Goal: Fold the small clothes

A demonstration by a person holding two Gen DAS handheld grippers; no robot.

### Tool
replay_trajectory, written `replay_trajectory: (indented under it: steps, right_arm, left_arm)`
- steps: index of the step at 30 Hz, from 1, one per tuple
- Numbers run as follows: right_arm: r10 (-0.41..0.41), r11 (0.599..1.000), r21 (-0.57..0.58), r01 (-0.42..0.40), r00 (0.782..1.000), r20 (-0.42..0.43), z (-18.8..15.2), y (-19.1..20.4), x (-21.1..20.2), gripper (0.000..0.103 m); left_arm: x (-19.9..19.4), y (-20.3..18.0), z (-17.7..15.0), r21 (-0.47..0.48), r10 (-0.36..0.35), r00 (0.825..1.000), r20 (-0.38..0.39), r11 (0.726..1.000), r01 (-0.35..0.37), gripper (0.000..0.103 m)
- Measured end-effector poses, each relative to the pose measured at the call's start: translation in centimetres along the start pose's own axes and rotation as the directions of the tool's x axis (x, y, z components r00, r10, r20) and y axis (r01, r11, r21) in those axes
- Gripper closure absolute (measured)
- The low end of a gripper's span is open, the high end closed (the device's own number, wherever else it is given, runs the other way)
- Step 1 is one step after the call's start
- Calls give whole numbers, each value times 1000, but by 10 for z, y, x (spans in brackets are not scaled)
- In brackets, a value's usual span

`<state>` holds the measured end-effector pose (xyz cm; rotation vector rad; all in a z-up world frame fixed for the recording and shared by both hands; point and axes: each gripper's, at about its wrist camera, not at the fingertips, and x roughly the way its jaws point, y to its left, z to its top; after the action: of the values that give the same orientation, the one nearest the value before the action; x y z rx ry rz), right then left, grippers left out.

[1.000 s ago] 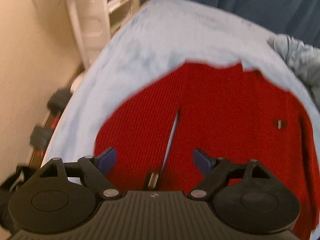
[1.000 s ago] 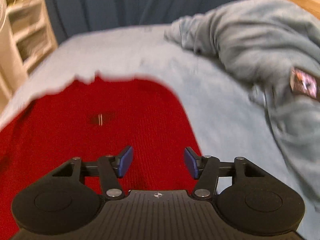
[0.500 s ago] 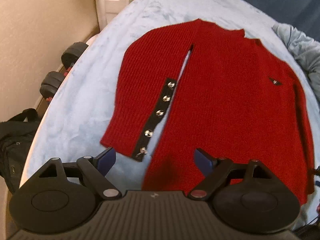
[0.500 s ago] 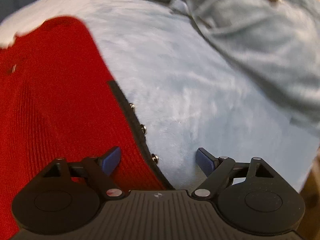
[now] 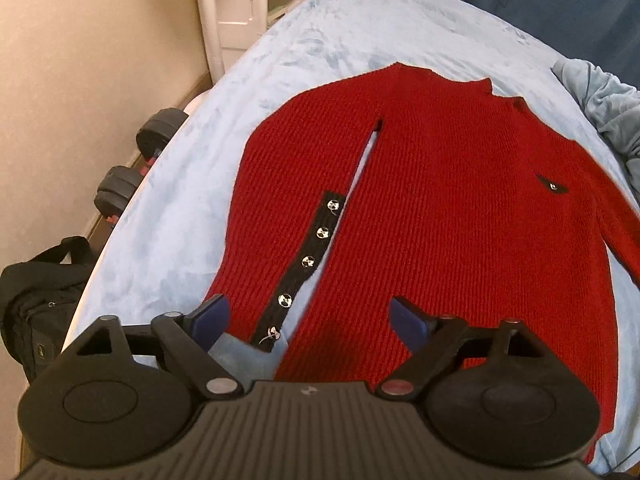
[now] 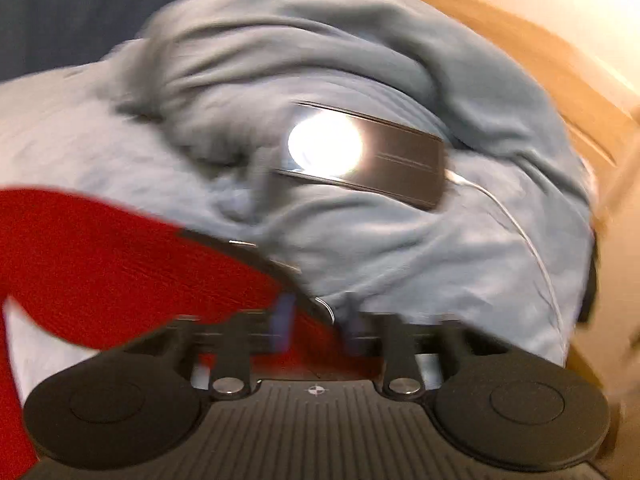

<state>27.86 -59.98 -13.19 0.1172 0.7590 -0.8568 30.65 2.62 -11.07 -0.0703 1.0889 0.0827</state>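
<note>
Item: right gripper [image 6: 314, 326], blurred, fingers narrowed around the cuff of the red sweater [image 5: 460, 208] (grip unconfirmed), left gripper [image 5: 308, 322] gaping over the hem at 6 o'clock; risk: sleeve slipping, or snagging the phone [image 6: 362, 158] at 12 o'clock.

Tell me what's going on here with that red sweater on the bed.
A person is working on a red sweater spread flat on a blue blanket. The left hand-held gripper hovers open above its buttoned cuff. The right hand-held gripper sits at the other cuff, too blurred to tell if it grips. Nothing is folded yet.
</note>
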Motion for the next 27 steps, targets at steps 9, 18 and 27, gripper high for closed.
replay_trajectory:
  steps: [9, 18, 27]
  right_arm:
    - [391, 916, 85, -392, 920, 21, -101, 17, -88, 34]
    - [548, 813, 154, -561, 828, 121, -135, 91, -122, 23]
    - [499, 853, 134, -505, 863, 75, -144, 94, -92, 23]
  left_arm:
    - [24, 14, -2, -12, 25, 999, -46, 1000, -26, 7]
    - [48, 31, 9, -19, 68, 995, -68, 997, -70, 2]
    - [100, 28, 30, 43, 118, 975, -190, 993, -112, 2]
